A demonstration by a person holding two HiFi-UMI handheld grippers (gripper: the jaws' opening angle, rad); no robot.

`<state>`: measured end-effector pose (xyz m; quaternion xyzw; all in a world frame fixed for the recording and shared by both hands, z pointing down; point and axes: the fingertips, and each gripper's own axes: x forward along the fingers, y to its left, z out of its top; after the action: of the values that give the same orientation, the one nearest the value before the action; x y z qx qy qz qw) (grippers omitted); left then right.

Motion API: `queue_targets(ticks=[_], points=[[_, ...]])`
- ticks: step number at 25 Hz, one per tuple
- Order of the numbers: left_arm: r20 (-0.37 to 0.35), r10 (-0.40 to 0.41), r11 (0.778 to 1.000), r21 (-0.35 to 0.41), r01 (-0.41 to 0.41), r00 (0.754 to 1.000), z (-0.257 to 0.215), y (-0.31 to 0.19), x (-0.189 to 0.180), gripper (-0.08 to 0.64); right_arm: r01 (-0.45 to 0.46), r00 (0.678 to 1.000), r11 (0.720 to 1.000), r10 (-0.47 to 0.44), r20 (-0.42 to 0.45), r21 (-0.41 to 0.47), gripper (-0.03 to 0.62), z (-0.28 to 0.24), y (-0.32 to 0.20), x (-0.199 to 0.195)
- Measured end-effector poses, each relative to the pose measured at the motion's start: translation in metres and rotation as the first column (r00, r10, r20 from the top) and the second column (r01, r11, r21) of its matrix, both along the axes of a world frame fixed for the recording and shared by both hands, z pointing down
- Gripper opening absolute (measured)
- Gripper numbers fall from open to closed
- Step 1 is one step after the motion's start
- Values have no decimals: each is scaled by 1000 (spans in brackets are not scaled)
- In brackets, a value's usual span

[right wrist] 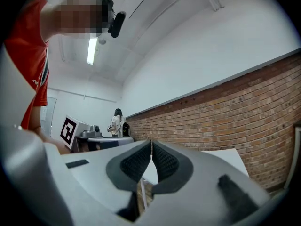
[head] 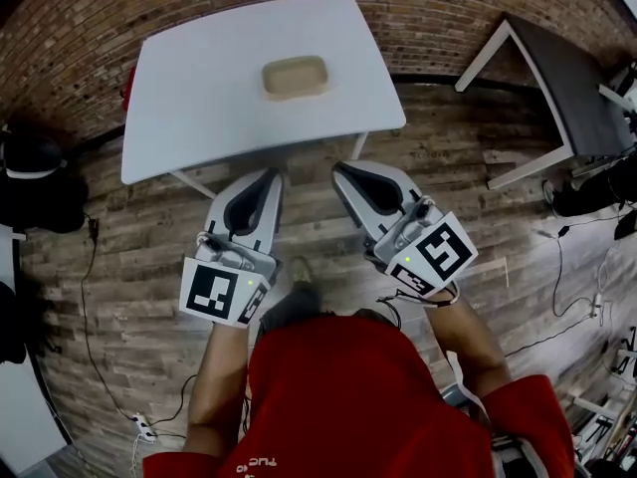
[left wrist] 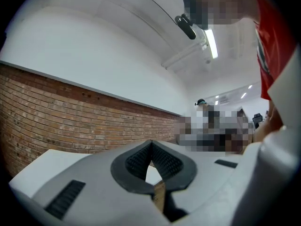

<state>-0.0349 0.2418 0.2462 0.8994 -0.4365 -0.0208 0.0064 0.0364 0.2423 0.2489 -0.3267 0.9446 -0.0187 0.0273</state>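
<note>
The left gripper (head: 271,175) and right gripper (head: 340,167) hover empty, fingers (left wrist: 136,161) clenched together, short of the worktop (head: 199,88). This looks like a ready stance. The tan dish (head: 295,77) sits mid-worktop, well apart from both. Grasping it would need a forward reach and parted fingers.

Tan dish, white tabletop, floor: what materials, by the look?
Tan rounded-rectangle dish: matte, even beige, soft rim; moulded pulp, wood or plastic, cannot tell which. White rectangular tabletop: smooth, uniform; probably laminate or painted board. Brown plank floor: seams and grain streaks; wood or wood-look laminate.
</note>
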Motion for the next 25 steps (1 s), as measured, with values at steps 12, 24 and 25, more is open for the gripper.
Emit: queue_targets(ticks=[12, 24, 25], points=[[10, 77, 997, -21, -77, 997, 23, -128, -40, 14, -64, 997, 997, 63, -40, -39, 32, 25, -127, -26], [53, 51, 998, -48, -48, 997, 49, -216, -32, 14, -17, 995, 1000, 15, -98, -22, 32, 49, -222, -18], [57, 45, 998, -51, -42, 997, 53, -225, -31, 14, -10, 995, 1000, 8, -101, -22, 32, 51, -232, -14]])
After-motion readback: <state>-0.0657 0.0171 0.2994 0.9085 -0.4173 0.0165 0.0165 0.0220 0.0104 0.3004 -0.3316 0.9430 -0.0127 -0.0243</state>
